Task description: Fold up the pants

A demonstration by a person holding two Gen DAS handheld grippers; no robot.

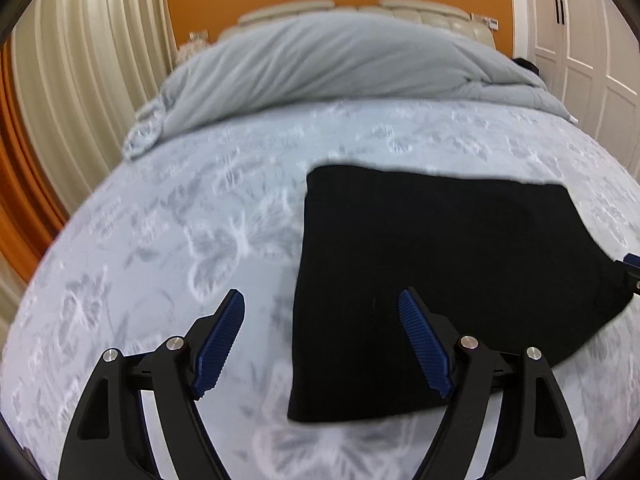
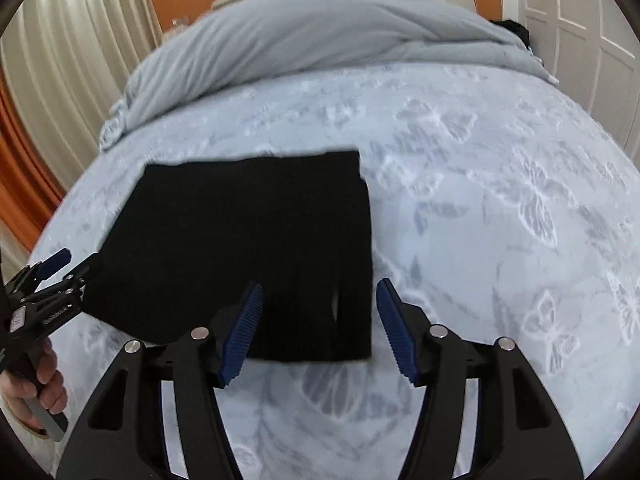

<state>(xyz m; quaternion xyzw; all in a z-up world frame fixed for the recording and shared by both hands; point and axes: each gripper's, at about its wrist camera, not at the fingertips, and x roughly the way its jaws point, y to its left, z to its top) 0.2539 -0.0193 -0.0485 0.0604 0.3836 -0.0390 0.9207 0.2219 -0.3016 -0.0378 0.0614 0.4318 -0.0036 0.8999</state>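
Observation:
The black pants (image 1: 440,272) lie folded into a flat rectangle on the pale blue butterfly-print bedspread (image 1: 200,240). My left gripper (image 1: 322,300) is open and empty, hovering above the pants' near left corner. In the right wrist view the pants (image 2: 248,240) lie left of centre, and my right gripper (image 2: 320,292) is open and empty above their near right corner. The left gripper (image 2: 76,264) shows at the far left of that view beside the pants' left edge, held by a hand. A tip of the right gripper (image 1: 632,264) shows at the left wrist view's right edge.
A rolled grey duvet (image 1: 340,68) lies across the head of the bed, in front of a beige headboard (image 1: 360,8). Cream curtains (image 1: 80,60) hang at the left and white wardrobe doors (image 1: 580,40) stand at the right.

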